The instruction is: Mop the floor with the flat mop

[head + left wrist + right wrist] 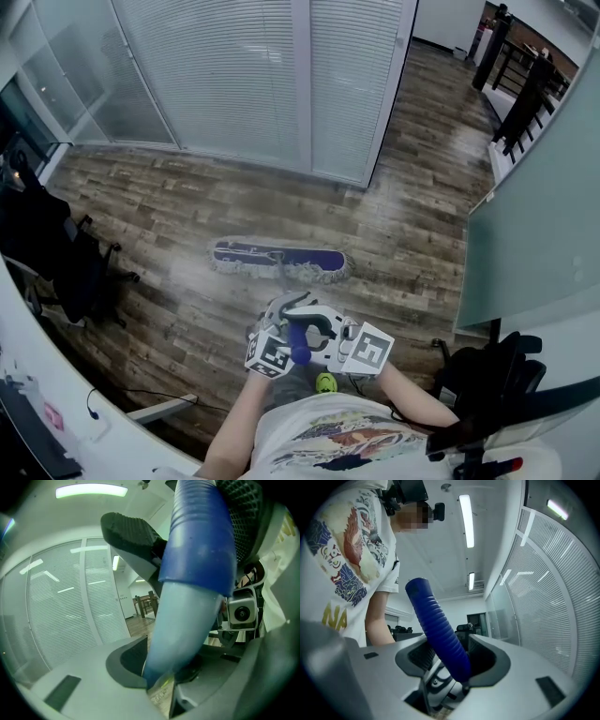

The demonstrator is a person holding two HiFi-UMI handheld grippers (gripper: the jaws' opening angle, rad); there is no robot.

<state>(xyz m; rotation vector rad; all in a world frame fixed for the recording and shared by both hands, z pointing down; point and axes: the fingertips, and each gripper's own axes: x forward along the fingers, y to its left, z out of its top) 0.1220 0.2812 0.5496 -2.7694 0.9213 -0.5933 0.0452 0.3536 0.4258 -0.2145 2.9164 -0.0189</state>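
Your left gripper (183, 620) is clamped narrowly on the flat mop's smooth pale-blue pole (192, 606), which crosses slantwise between both pads. On the brown wood-plank floor (159, 202) ahead of you, the mop's long purple fringed head (281, 261) lies flat. Your right gripper (447, 660) stands wide around the ribbed dark-blue grip (436, 625), which leans on one pad, slack at the other.
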